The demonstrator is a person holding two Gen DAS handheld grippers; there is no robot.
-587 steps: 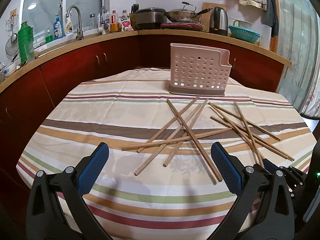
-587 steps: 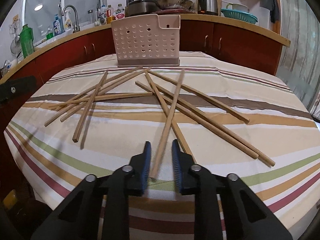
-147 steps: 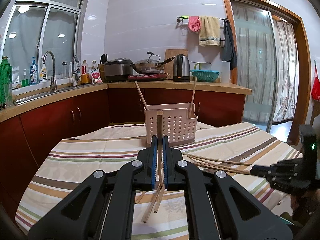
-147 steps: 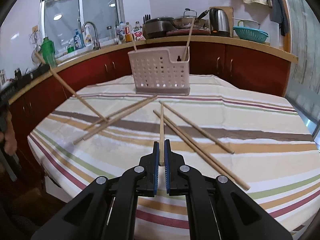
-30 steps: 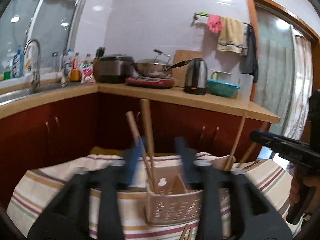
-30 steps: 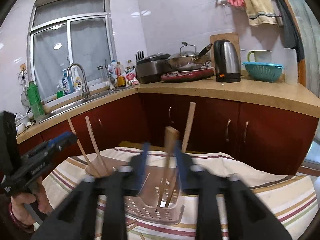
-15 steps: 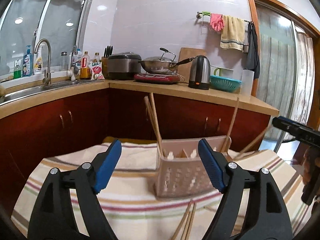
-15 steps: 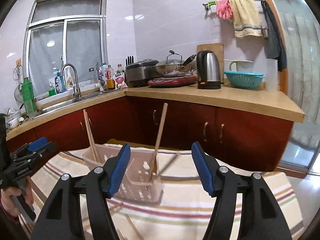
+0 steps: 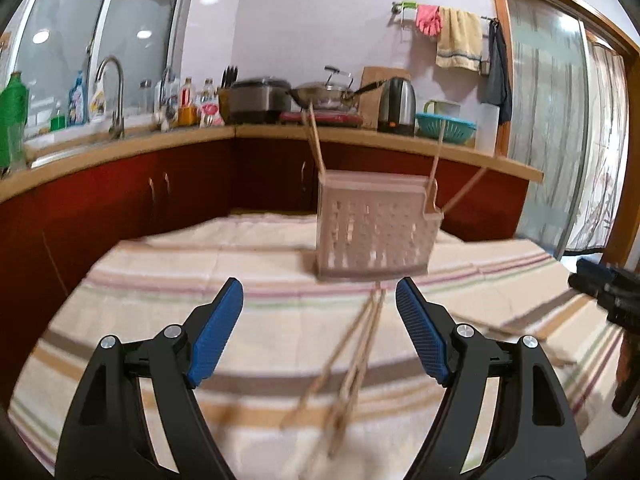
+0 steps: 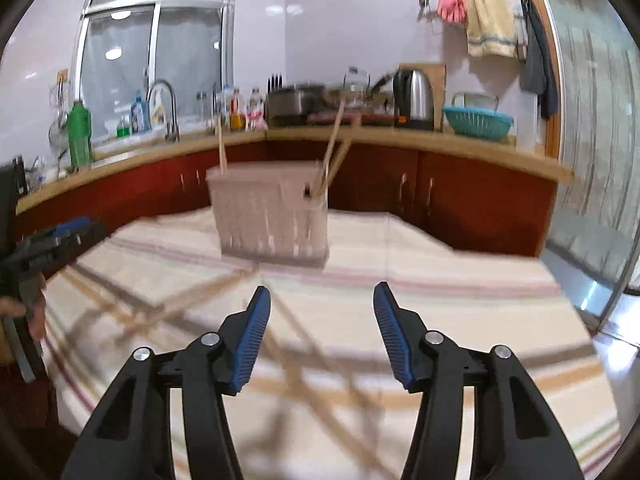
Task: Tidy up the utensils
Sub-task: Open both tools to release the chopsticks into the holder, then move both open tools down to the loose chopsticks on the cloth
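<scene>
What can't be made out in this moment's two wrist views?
- Loose chopsticks on the striped table: motion blur in both views smears them, so no count.
- Chopsticks in the holder: its perforated wall hides their lower ends.
- Left hand-held gripper: open and empty; the frame's lower edge cuts its body.
- Right hand-held gripper: jaws closing on nothing; only a sliver shows at the left view's right edge.

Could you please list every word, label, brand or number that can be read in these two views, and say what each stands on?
None can be read.
The labels on the bottles by the sink are too small and blurred.
The pale print on the side of the left claw, seen at the left edge of the right wrist view, is smeared by motion.
The kettle and the holder show no lettering.
</scene>
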